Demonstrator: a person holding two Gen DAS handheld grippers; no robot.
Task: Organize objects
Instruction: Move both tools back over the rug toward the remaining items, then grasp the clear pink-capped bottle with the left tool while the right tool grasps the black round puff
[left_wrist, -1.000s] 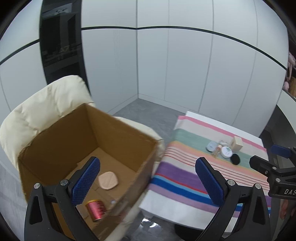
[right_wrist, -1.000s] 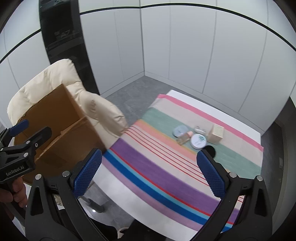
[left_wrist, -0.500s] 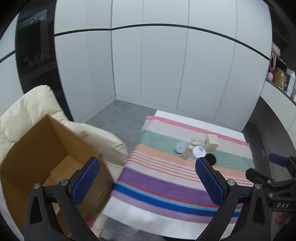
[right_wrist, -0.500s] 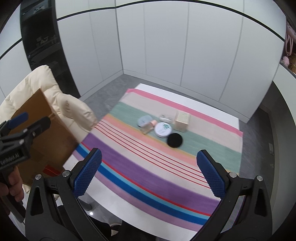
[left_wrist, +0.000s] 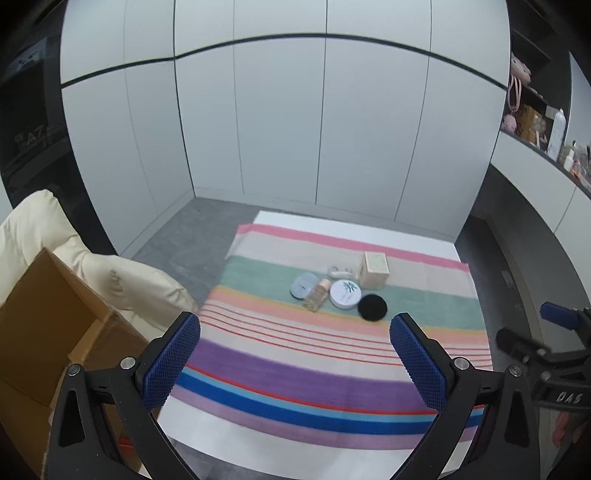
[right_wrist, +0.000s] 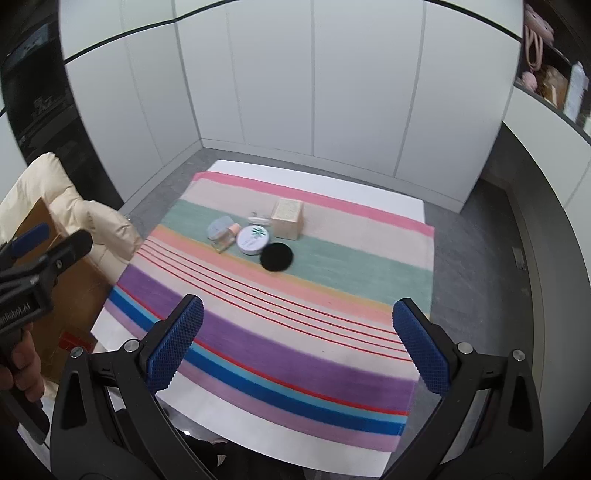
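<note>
At my far left a cream padded chair (left_wrist: 122, 280) carries an open cardboard box (left_wrist: 48, 332) — plain brown, flaps up, its inside mostly out of my sight. My left gripper (left_wrist: 295, 360) hangs over the near edge of the bench (left_wrist: 236, 435), jaws spread wide and holding nothing; the blue pads (left_wrist: 171, 360) are knobbly rubber on black plastic arms. The bench is white and smooth, with a striped cloth (left_wrist: 295, 376) over it: purple and blue bands nearest me, thin red lines, then peach, green, beige and pink.

The things to sort sit in a tight cluster on the green band, well apart from both my grippers, with nothing between them and me but bare cloth. From the left: a flat pale-blue compact (left_wrist: 303, 286), a small clear bottle (left_wrist: 317, 294) with a peach cap lying on its side and touching it, a round white tin (left_wrist: 345, 293) with a green leaf print, a flat black disc (left_wrist: 372, 307) just beside the tin, and behind them a small clear item (left_wrist: 338, 272) I cannot make out and a squat beige box (left_wrist: 374, 269).

My right gripper (right_wrist: 297, 345) hovers over the purple band — jaws wide apart too, empty. Far right, a shelf (left_wrist: 543, 136) holds bottles and bags.
</note>
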